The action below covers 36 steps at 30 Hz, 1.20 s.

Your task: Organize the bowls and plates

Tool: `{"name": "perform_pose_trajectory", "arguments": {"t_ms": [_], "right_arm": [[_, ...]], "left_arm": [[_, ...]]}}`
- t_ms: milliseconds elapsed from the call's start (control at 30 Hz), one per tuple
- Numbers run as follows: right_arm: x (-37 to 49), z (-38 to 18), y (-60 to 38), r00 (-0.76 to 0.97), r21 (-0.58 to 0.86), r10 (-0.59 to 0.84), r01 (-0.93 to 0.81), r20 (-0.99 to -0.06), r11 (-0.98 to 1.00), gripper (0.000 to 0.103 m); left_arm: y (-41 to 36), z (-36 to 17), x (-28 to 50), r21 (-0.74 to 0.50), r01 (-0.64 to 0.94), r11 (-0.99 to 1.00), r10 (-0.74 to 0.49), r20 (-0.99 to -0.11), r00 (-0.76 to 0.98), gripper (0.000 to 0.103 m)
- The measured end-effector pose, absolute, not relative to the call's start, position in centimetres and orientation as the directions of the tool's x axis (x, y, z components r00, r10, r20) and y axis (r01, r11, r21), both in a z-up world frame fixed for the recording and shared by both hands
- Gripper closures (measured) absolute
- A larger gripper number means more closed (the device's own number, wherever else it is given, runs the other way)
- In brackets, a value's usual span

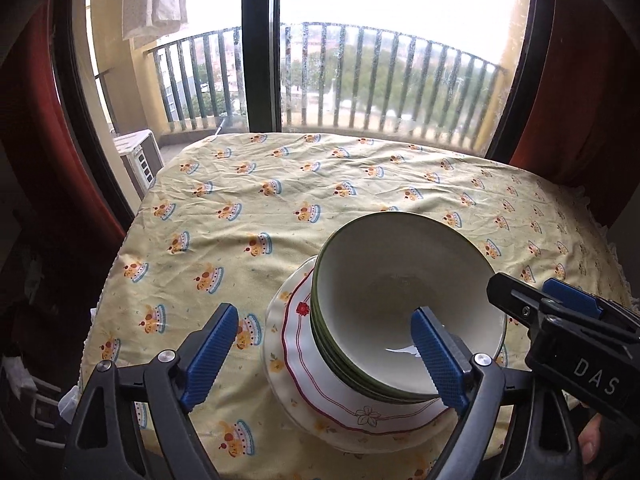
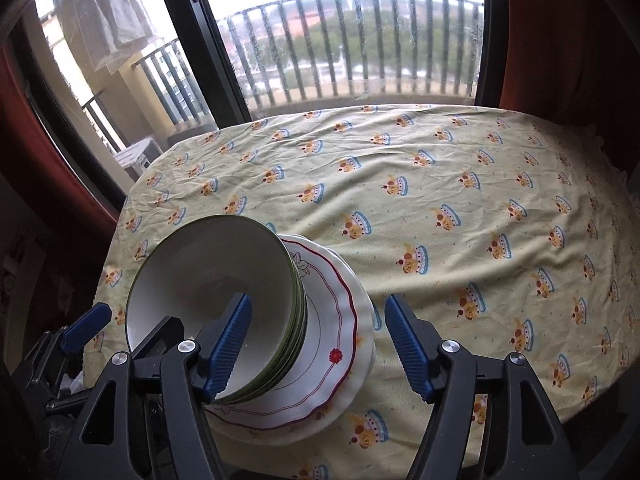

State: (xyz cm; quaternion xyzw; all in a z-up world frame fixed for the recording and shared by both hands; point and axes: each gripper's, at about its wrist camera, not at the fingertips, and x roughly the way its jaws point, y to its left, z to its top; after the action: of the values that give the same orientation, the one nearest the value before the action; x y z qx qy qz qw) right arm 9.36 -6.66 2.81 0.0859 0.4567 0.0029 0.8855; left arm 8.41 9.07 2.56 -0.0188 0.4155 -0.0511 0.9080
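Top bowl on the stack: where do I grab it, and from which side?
Take the top bowl by its rim, one finger inside, one outside, from above on the near side. The bowls are nested tight on the plates, so the walls are covered; only the rim stands free.

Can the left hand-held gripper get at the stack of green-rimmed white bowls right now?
Probably yes. The left hand-held gripper is open, right beside the stack of green-rimmed white bowls on the flowered scalloped plates. One blue finger is over the bowl, one outside, with nothing blocking.
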Motion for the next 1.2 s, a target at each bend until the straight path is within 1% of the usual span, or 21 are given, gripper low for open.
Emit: {"name": "perform_pose_trajectory", "arguments": {"t_ms": [133, 233, 333, 433, 500, 600, 767, 800, 933, 1200], "right_arm": [[7.0, 4.5, -8.2, 0.651, 0.153, 0.079, 0.057, -0.755, 0.987, 0.021], [5.0, 4.7, -9.4, 0.675, 0.136, 0.064, 0.056, -0.735, 0.989, 0.020], [3.0, 4.0, -10.6, 0.688, 0.120, 0.044, 0.063, -0.724, 0.991, 0.019], [0.9, 2.9, -12.0, 0.703, 0.093, 0.008, 0.083, -0.712, 0.992, 0.019], [-0.6, 2.2, -12.9, 0.716, 0.069, -0.035, 0.115, -0.697, 0.991, 0.019], [-2.6, 1.4, -13.8, 0.753, 0.033, -0.090, 0.146, -0.652, 0.989, 0.019], [-3.5, 1.1, -15.3, 0.752, 0.052, -0.091, 0.163, -0.653, 0.985, 0.018], [-3.8, 1.2, -15.4, 0.753, 0.049, -0.096, 0.168, -0.650, 0.985, 0.017], [-4.2, 1.3, -15.5, 0.762, 0.043, -0.106, 0.173, -0.638, 0.984, 0.010], [-3.8, 1.5, -14.8, 0.773, 0.036, -0.090, 0.144, -0.628, 0.989, 0.007]], "left_arm": [[9.3, 3.6, 6.1, -0.075, 0.018, 0.997, -0.067, -0.713, 0.698, 0.007], [9.1, 3.4, 4.3, -0.089, 0.007, 0.996, -0.067, -0.692, 0.719, 0.004], [8.4, 2.3, 2.7, -0.058, 0.010, 0.998, -0.047, -0.676, 0.736, 0.003], [7.7, 1.0, 1.2, -0.044, 0.008, 0.999, -0.035, -0.666, 0.745, 0.003], [7.3, 0.3, 0.3, -0.065, 0.015, 0.998, -0.055, -0.668, 0.742, 0.003], [6.8, -0.1, -0.5, -0.069, 0.016, 0.998, -0.057, -0.660, 0.749, 0.003], [5.8, 0.5, -1.2, -0.088, 0.038, 0.995, -0.085, -0.638, 0.765, 0.002], [5.6, 0.5, -1.3, -0.088, 0.044, 0.995, -0.090, -0.635, 0.767, 0.000], [4.9, 0.5, -1.5, -0.063, 0.049, 0.997, -0.078, -0.634, 0.769, 0.000], [4.7, 0.7, -1.3, -0.048, 0.056, 0.997, -0.074, -0.620, 0.781, 0.000]]}}
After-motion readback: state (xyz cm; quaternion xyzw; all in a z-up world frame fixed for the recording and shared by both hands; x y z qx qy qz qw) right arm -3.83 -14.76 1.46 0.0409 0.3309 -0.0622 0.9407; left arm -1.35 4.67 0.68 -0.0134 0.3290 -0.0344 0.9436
